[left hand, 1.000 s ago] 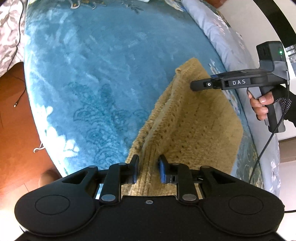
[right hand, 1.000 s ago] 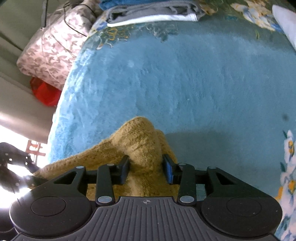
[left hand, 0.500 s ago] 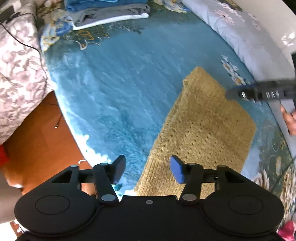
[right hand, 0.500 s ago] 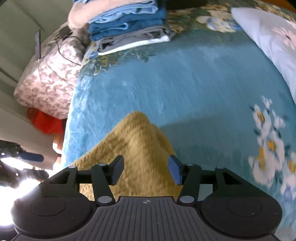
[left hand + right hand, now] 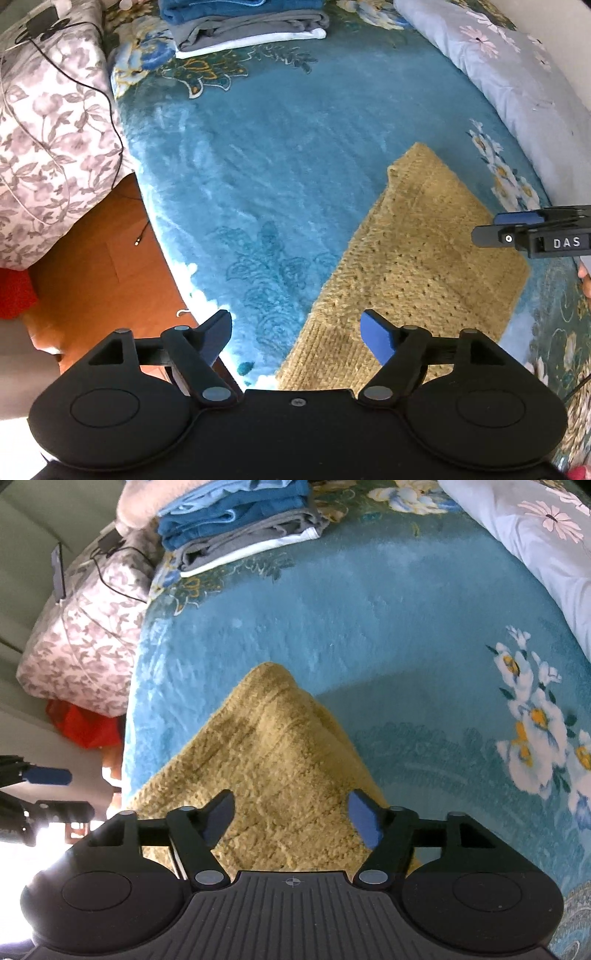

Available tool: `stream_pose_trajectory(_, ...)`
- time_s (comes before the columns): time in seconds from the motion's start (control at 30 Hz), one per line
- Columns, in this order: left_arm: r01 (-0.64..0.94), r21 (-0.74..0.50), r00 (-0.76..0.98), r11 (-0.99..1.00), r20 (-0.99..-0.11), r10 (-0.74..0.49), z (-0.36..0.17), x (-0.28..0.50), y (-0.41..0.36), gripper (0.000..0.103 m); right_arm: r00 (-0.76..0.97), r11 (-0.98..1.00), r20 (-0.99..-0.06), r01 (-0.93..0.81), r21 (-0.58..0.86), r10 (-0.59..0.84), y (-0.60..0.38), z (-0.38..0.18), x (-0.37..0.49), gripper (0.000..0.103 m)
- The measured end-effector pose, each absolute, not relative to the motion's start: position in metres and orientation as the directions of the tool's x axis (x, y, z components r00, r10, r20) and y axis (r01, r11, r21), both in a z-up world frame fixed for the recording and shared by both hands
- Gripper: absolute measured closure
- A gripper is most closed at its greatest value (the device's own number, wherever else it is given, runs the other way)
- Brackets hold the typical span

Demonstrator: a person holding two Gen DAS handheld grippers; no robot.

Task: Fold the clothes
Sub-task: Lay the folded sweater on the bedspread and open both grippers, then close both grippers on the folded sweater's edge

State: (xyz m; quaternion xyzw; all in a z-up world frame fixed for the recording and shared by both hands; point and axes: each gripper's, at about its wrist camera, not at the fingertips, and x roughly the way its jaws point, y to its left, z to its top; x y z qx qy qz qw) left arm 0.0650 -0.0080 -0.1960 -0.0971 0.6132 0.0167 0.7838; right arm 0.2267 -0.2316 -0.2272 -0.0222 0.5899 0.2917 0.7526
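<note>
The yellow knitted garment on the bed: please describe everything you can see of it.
The yellow knitted garment looks like thick mustard wool with small eyelet holes and a ribbed band at its near end. It lies flat, folded into a rough rectangle, on the blue blanket near the bed's edge. Neither gripper touches it.

Knit garment released by both grippers

The mustard knit garment [image 5: 424, 258], gripped a second ago, has been let go and now lies flat on the teal blanket [image 5: 277, 166]; the jaws of the left gripper [image 5: 297, 338] and right gripper [image 5: 291, 818] have just been opened and lifted off the garment.
</note>
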Motion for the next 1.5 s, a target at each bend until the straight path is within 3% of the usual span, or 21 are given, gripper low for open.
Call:
stream_pose_trajectory(0.4, -0.175, -0.163, 0.262, 0.971, -0.958, -0.113, -0.195, 0.064, 0.000, 0.019, 0.127, 0.828, -0.907, -0.475, 0.300, 0.402, -0.225, -0.227, 0.227, 0.036)
stream_pose_trajectory(0.7, -0.453, -0.324, 0.291, 0.830, -0.934, -0.206, -0.224, 0.001, -0.002, 0.016, 0.088, 0.821, -0.926, -0.500, 0.277, 0.366, -0.241, -0.237, 0.252, 0.035)
stream_pose_trajectory(0.8, -0.472, -0.361, 0.317, 0.804, -0.921, -0.228, -0.235, -0.016, -0.015, 0.016, 0.059, 0.795, -0.920, -0.526, 0.302, 0.388, -0.244, -0.244, 0.259, 0.024)
stream_pose_trajectory(1.0, -0.494, -0.414, 0.318, 0.765, -0.905, -0.284, -0.263, -0.030, -0.033, 0.016, -0.006, 0.729, -0.925, -0.613, 0.305, 0.381, -0.246, -0.261, 0.274, 0.026)
stream_pose_trajectory(1.1, -0.505, -0.354, 0.310, 0.787, -0.926, -0.218, -0.273, -0.031, -0.036, 0.016, -0.041, 0.706, -0.922, -0.631, 0.323, 0.385, -0.247, -0.269, 0.280, 0.028)
stream_pose_trajectory(1.5, -0.533, -0.537, 0.409, 0.654, -0.840, -0.356, -0.311, -0.026, -0.031, 0.016, -0.221, 0.602, -0.864, -0.639, 0.479, 0.452, -0.249, -0.303, 0.308, 0.028)
